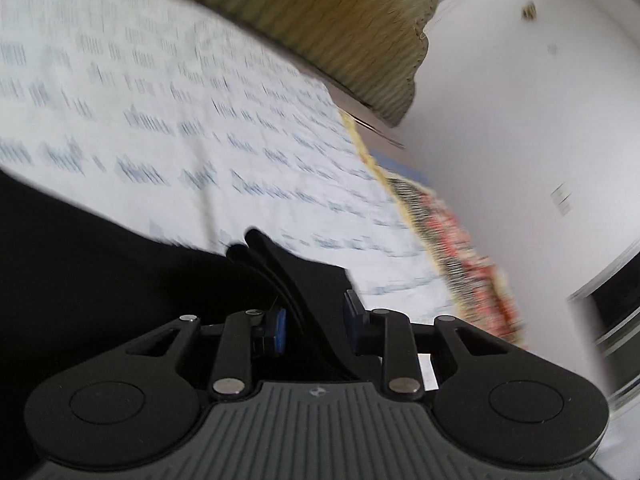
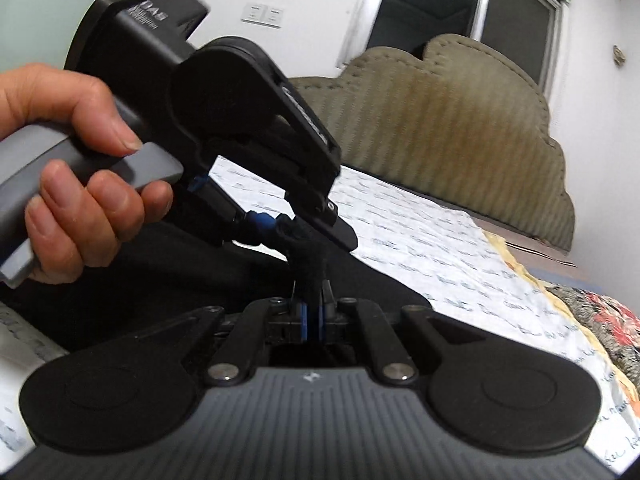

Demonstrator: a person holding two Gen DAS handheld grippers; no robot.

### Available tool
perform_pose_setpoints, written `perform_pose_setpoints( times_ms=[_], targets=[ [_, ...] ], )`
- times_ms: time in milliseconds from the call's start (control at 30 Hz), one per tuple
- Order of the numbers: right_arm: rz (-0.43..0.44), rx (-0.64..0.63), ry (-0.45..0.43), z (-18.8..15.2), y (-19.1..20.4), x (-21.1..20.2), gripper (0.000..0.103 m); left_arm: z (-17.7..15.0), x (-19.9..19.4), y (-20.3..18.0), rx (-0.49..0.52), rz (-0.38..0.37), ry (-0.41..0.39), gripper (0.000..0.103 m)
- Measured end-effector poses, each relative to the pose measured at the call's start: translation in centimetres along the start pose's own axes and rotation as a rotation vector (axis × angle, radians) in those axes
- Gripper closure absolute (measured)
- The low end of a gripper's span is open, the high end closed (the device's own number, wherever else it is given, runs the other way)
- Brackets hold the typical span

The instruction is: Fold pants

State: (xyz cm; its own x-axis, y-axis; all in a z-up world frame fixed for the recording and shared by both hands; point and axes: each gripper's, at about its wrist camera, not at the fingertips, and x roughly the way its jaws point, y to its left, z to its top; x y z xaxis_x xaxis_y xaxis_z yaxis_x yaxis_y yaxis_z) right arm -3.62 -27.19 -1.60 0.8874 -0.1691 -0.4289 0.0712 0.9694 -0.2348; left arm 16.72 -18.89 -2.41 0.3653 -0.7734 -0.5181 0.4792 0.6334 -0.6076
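The black pants (image 1: pixel 80 248) lie on a white printed bedsheet (image 1: pixel 200 100). In the left wrist view my left gripper (image 1: pixel 314 320) has its blue pads apart, with a ridge of black fabric (image 1: pixel 280 272) running between them; the view is motion-blurred. In the right wrist view my right gripper (image 2: pixel 314 316) is shut on a pinch of the black pants (image 2: pixel 308 268), lifted into a peak. The left gripper (image 2: pixel 276 232), held by a hand (image 2: pixel 88 168), sits just above and left of it, its tips at the same fabric peak.
An olive padded headboard (image 2: pixel 460 128) stands behind the bed. A floral blanket (image 2: pixel 600 320) lies at the right edge of the sheet. White walls, a window (image 2: pixel 500 12) and wall switches (image 2: pixel 262 14) are behind.
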Motion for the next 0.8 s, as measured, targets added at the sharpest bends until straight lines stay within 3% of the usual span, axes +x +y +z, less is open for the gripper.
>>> perform_pose_setpoints(
  times_ms=[100, 367, 533, 600, 633, 667, 733, 800],
  targets=[
    [0.048, 0.006, -0.01, 0.3, 1.3, -0.3, 0.097, -0.5, -1.9, 0.3, 0.124, 0.12, -0.029, 0.076],
    [0.18, -0.028, 0.0, 0.7, 5.6, 0.2, 0.097, -1.3, -3.4, 3.5, 0.211, 0.344, -0.051, 0.076],
    [0.211, -0.037, 0.014, 0.8, 6.9, 0.9, 0.097, -1.6, -3.2, 3.2, 0.382, 0.519, -0.099, 0.076],
    [0.216, -0.033, 0.028, 0.8, 6.8, 1.3, 0.096, -1.4, -3.4, 3.4, 0.382, 0.556, -0.081, 0.072],
    [0.22, -0.025, 0.037, 0.9, 6.1, 1.8, 0.096, -1.2, -3.7, 3.6, 0.364, 0.56, -0.079, 0.064],
    [0.227, -0.018, 0.046, 0.6, 6.1, 1.8, 0.095, -1.0, -4.4, 3.8, 0.347, 0.56, -0.088, 0.048],
    [0.235, -0.015, 0.051, 0.3, 6.1, 1.9, 0.095, -1.0, -6.4, 3.9, 0.338, 0.589, -0.142, 0.025],
    [0.237, -0.025, 0.045, 0.1, 6.5, 1.8, 0.095, -1.1, -9.0, 3.9, 0.344, 0.654, -0.216, 0.018]
  ],
)
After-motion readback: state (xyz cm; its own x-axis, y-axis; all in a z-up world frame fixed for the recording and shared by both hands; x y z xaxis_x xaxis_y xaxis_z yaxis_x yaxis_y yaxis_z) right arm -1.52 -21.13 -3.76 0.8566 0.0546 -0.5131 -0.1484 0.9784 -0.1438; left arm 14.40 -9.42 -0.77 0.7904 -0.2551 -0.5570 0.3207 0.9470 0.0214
